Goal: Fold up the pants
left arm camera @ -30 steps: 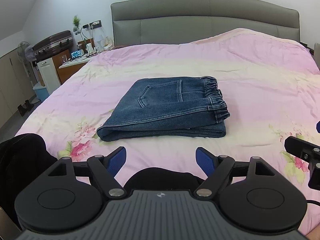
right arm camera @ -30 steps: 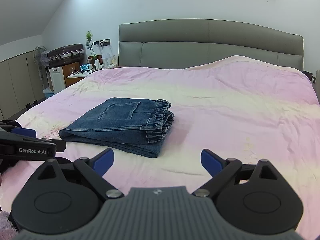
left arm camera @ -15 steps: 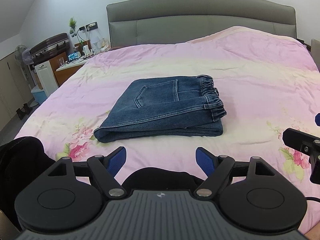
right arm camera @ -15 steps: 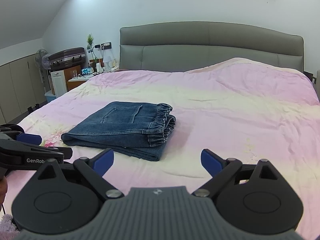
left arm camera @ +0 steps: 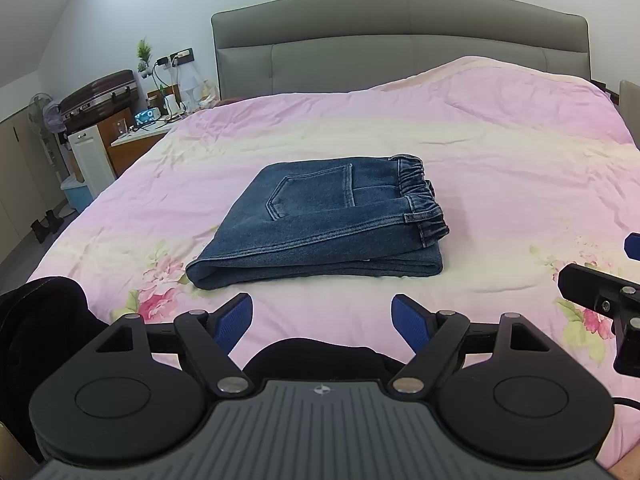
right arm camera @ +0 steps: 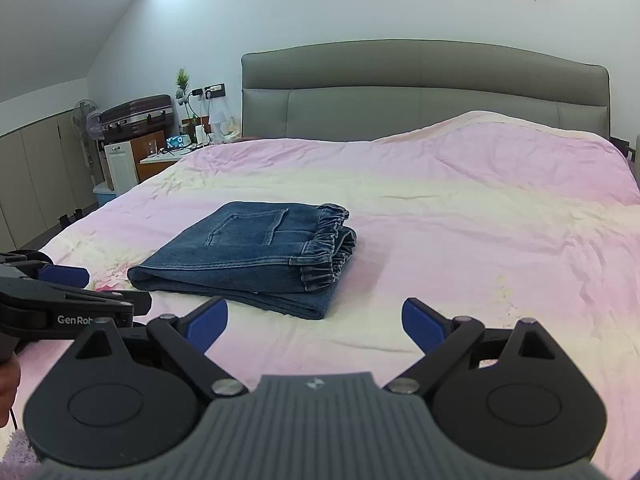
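Note:
The blue denim pants (left arm camera: 320, 220) lie folded into a compact rectangle on the pink bed (left arm camera: 500, 152), back pocket up, elastic waistband to the right. They also show in the right wrist view (right arm camera: 248, 256). My left gripper (left arm camera: 322, 322) is open and empty, held back from the near edge of the pants. My right gripper (right arm camera: 316, 322) is open and empty, near the pants' right corner and apart from them. The left gripper shows at the left edge of the right wrist view (right arm camera: 64, 292).
A grey padded headboard (left arm camera: 400, 40) stands at the far end. A nightstand with a lamp and clutter (left arm camera: 160, 120), a suitcase (left arm camera: 100, 96) and a fan sit to the left of the bed. Dark fabric (left arm camera: 36, 328) lies at the near left edge.
Both grippers have drawn slightly back and up from the folded pants. The pants have not moved.

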`<state>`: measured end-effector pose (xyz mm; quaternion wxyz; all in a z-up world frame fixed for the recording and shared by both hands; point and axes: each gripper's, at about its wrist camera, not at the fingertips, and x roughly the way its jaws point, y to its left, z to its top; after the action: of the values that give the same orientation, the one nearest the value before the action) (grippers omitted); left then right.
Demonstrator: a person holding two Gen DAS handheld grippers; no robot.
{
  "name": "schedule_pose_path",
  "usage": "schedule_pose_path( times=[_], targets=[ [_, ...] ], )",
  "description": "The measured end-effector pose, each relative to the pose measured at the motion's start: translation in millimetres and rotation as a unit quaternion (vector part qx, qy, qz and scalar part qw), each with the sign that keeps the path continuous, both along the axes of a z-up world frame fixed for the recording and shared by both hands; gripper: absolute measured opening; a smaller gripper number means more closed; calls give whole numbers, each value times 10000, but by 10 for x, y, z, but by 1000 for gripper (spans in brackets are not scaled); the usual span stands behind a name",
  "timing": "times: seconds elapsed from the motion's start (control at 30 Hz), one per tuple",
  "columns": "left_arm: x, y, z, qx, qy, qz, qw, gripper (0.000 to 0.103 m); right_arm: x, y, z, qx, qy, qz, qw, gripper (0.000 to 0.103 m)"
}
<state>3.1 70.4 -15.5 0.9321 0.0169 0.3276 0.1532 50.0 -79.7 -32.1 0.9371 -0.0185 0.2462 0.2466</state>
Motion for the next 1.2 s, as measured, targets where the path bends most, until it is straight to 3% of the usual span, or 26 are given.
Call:
schedule_pose_path(
  times=[1.2],
  targets=[
    [-37, -58, 30, 48, -85, -52, 9999, 92, -20, 22, -4, 40, -29, 12, 10000, 90]
  ],
)
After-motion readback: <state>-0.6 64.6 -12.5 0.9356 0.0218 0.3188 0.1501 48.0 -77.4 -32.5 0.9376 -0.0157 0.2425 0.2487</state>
